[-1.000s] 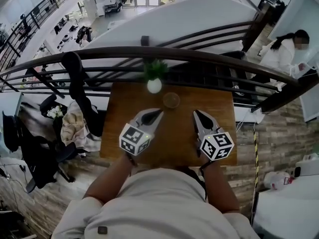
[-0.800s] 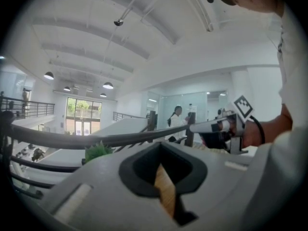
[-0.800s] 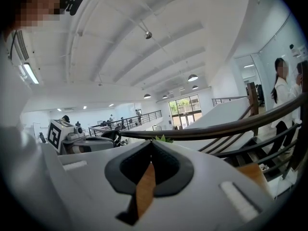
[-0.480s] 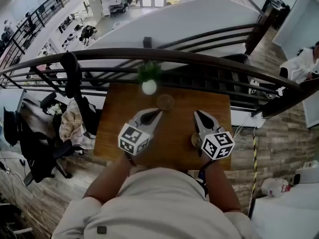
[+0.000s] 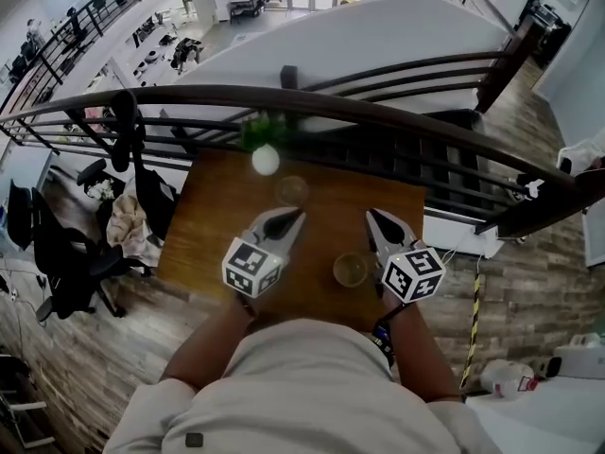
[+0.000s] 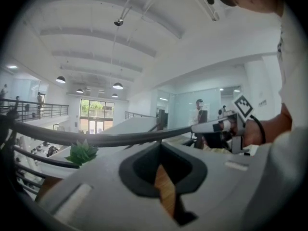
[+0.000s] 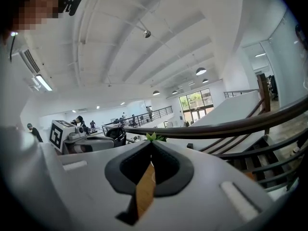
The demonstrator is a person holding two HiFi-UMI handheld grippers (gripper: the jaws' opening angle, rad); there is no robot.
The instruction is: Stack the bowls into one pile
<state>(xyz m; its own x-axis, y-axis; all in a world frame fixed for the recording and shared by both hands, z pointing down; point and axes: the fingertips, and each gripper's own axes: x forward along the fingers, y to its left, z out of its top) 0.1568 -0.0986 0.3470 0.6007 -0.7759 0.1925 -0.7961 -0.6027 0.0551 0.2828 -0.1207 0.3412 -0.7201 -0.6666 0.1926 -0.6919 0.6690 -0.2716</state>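
Two small round bowls of clear, glassy material sat well apart on a rectangular counter (image 5: 213, 220) of warm brown wood grain, set against a dark curved railing (image 5: 397, 116). The far bowl (image 5: 292, 190) stood toward the counter's far edge, near a blurred green plant (image 5: 266, 159) in a smooth, white, ball-shaped pot; the near bowl (image 5: 350, 270) rested close to the near edge, between the two tools and just beside the right one's checkered marker cube. The person held both tools side by side above the counter's near half, bare forearms reaching out from a pale shirt, both pointing toward the far edge and tipped slightly downward. The left gripper (image 5: 295, 214), a grey shell with black-lined jaws, had its jaws brought together at the tips with nothing between them, only a sliver of wood showing through the slit. The right gripper (image 5: 371, 215) matched it, jaws closed and empty.
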